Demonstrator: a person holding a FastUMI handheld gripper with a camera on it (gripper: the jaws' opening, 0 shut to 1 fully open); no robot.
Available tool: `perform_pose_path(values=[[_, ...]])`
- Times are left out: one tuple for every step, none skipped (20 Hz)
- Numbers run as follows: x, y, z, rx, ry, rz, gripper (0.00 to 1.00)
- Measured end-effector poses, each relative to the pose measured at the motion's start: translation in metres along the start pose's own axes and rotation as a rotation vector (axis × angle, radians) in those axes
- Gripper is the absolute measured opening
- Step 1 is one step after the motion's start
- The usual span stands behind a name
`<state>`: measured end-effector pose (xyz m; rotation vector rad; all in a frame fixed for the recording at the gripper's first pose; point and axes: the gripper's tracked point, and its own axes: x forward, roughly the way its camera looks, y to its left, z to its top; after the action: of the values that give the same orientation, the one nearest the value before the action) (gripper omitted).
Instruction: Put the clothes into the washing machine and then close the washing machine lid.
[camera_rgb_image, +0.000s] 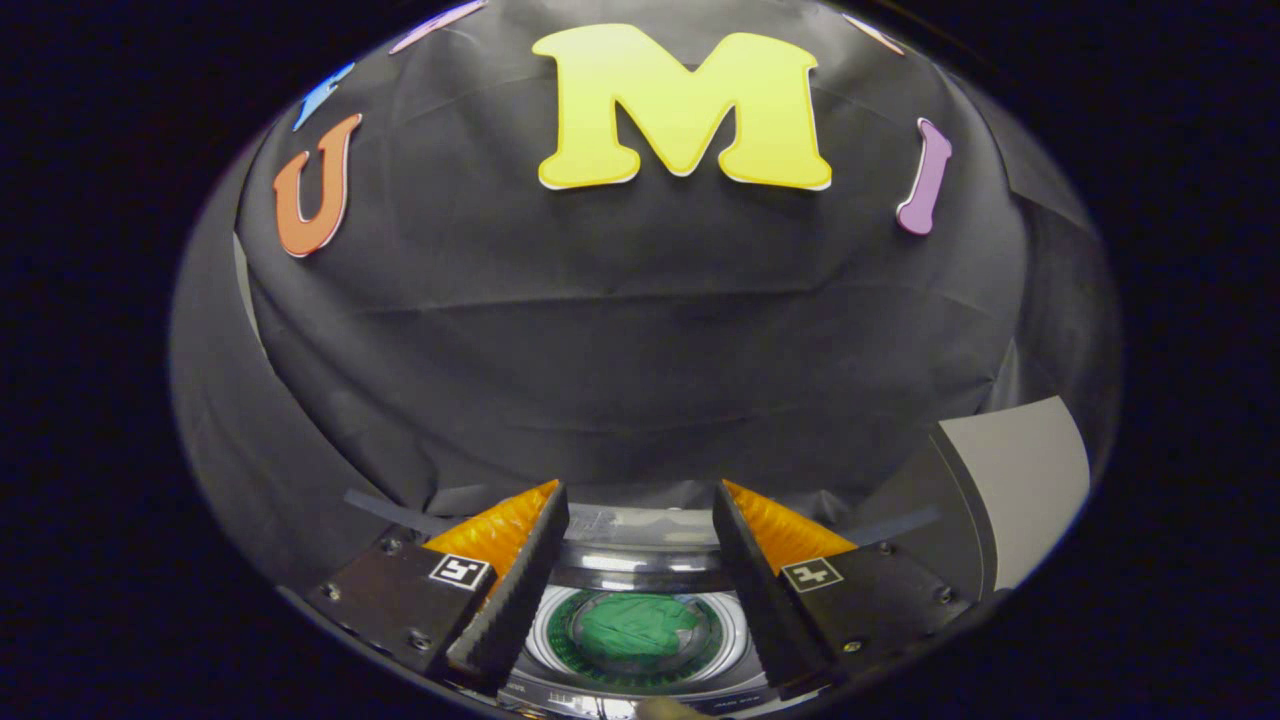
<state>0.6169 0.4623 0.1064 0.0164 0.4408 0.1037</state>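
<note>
Green cloth (636, 625): lying inside the washing machine (640, 560) drum, seen through the round opening.
Washing machine: mostly cut off below; lid hard to make out.
Fingers (640, 590): spread apart, gripping nothing, hovering above the washing machine, one each side of its opening.

Your gripper (640, 590) hangs above the washing machine (640, 560), its two fingers (520, 590) spread apart with nothing between them. Through the gap between the fingers you look down into the round drum (735, 635). The clothes (635, 625) lie bunched in the drum, at its middle, below and between the fingers and touching neither. The machine's rear rim sits just beyond the drum, between the fingertips. Behind the machine hangs the booth's cloth wall (640, 340). To your right, beside the right finger, the raised lid (1020, 480) stands against that wall.
</note>
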Motion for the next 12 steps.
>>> perform_pose_path(values=[[-0.001, 0.0, -0.003, 0.001, 0.001, 0.002, 0.91], [-0.003, 0.0, -0.006, 0.002, 0.002, 0.005, 0.91], [-0.005, 0.001, -0.008, 0.002, 0.004, 0.007, 0.91], [-0.008, 0.002, -0.012, 0.0, 0.007, 0.011, 0.91], [-0.01, 0.002, -0.016, -0.003, 0.011, 0.015, 0.91], [-0.013, 0.002, -0.02, -0.005, 0.012, 0.018, 0.91], [-0.015, 0.002, -0.023, -0.01, 0.014, 0.021, 0.91], [-0.018, 0.003, -0.027, -0.015, 0.015, 0.021, 0.91], [-0.02, 0.003, -0.031, -0.02, 0.018, 0.021, 0.91], [-0.023, 0.003, -0.035, -0.026, 0.019, 0.021, 0.91], [-0.025, 0.003, -0.038, -0.035, 0.019, 0.021, 0.91], [-0.028, 0.004, -0.041, -0.046, 0.021, 0.021, 0.91]])
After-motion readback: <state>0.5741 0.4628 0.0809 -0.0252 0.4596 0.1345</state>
